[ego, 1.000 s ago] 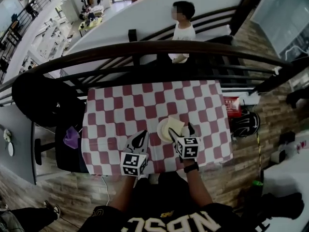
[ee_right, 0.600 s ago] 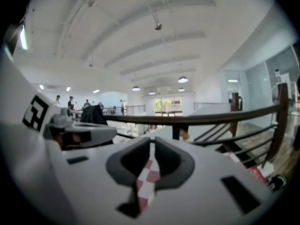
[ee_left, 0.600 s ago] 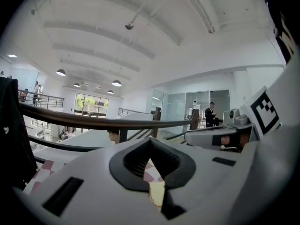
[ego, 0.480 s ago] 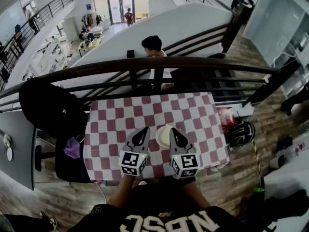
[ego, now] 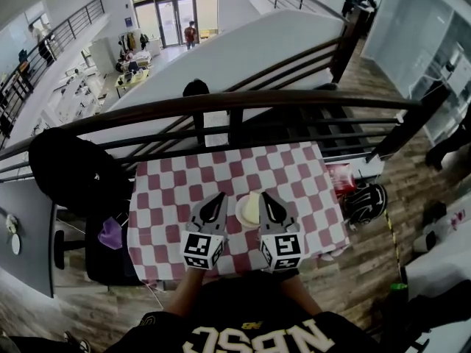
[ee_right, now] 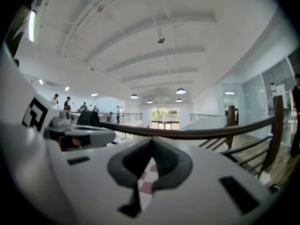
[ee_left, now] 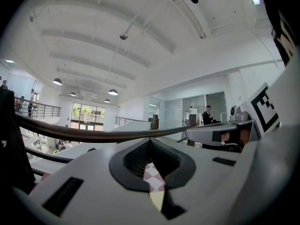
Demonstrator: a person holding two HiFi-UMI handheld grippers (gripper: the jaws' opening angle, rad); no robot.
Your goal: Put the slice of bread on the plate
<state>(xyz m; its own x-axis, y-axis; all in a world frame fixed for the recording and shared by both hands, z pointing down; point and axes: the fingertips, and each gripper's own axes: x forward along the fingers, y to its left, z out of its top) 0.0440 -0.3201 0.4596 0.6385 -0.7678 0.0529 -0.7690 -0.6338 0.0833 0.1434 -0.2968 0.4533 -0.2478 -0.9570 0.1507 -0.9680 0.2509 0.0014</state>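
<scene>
The slice of bread point(ego: 253, 207) lies on the cream plate point(ego: 240, 215), near the front middle of the red-and-white checked table point(ego: 302, 175). Both grippers hang level above the table's front edge, one on each side of the plate, and neither touches it. My left gripper point(ego: 218, 198) is shut with nothing in it. In the left gripper view only a sliver of cloth shows through its jaws point(ee_left: 151, 144). My right gripper point(ego: 266, 197) is also shut and holds nothing. The right gripper view shows its jaws point(ee_right: 152, 143) pressed together.
A dark curved railing point(ego: 221, 103) runs just behind the table, with a stairway beyond it. A black chair with a dark bag point(ego: 70, 171) and a purple item point(ego: 110, 234) stand at the left. A red box point(ego: 341, 177) and a helmet point(ego: 366, 203) lie on the floor at the right.
The right gripper, open at the plate a second ago, has shut and lifted off it. Both grippers rose. The bread stayed on the plate.
</scene>
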